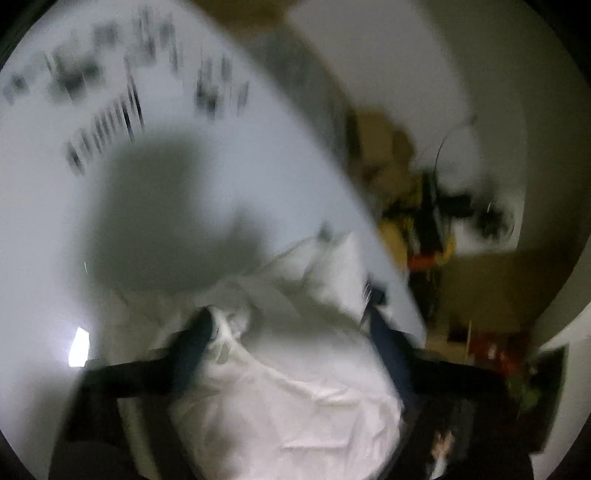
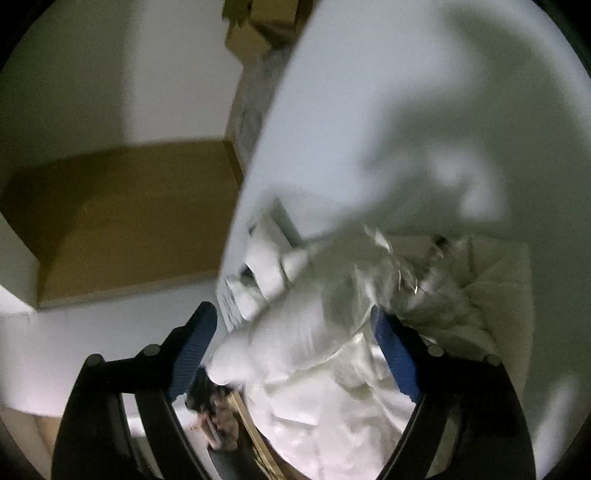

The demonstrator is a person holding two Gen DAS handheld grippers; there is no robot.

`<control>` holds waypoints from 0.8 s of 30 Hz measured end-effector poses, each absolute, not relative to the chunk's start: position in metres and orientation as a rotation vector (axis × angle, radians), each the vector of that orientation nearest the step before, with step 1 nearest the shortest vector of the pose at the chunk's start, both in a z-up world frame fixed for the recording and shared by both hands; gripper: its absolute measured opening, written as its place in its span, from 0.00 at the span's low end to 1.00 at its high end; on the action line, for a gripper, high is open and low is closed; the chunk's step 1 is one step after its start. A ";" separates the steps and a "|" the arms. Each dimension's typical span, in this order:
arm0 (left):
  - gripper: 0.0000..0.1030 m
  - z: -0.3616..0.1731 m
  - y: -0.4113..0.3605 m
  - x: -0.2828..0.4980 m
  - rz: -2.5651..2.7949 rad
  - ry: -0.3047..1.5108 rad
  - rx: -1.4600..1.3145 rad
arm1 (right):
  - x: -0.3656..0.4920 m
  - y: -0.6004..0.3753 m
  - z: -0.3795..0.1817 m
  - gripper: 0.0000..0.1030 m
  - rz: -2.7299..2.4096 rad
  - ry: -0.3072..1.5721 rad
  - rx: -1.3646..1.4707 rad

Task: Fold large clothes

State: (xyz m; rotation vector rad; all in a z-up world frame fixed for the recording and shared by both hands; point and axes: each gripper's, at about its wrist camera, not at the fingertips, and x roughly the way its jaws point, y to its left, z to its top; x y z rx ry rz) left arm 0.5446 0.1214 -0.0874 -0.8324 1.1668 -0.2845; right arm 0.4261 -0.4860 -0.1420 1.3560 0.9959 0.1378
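A crumpled white garment lies bunched on the white table, low in the blurred left wrist view. My left gripper is open wide, its dark fingers either side of the cloth, which only brushes the left pad. In the right wrist view the same white garment is heaped between the blue pads of my right gripper, also open wide and not pressing on it. The table stretches away behind the heap.
Blurred dark print marks the far table top. Beyond the table edge stand a yellow and black object and brown flooring. A brown board, cardboard boxes and white packets sit by the table edge.
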 end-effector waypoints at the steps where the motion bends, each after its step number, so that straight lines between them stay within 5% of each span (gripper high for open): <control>1: 0.89 -0.062 0.131 0.537 -0.234 1.077 -0.788 | 0.421 -0.489 -0.131 0.83 0.127 0.963 1.331; 6: 0.88 0.027 0.112 0.475 0.028 0.766 -0.453 | 0.389 -0.464 -0.043 0.81 0.114 0.805 0.978; 10: 0.88 0.019 0.031 0.449 0.010 0.782 -0.242 | 0.389 -0.374 -0.015 0.73 -0.075 0.841 0.544; 11: 0.88 0.002 0.000 0.448 -0.008 0.829 -0.179 | 0.394 -0.351 -0.019 0.58 -0.085 0.857 0.494; 12: 0.88 -0.010 -0.018 0.448 -0.025 0.853 -0.145 | 0.400 -0.333 -0.025 0.27 -0.077 0.877 0.464; 14: 0.88 -0.035 -0.054 0.450 -0.034 0.888 -0.080 | 0.419 -0.291 -0.049 0.07 -0.005 0.964 0.422; 24: 0.89 -0.105 -0.083 0.471 0.061 0.906 0.095 | 0.473 -0.210 -0.117 0.08 0.009 0.983 0.281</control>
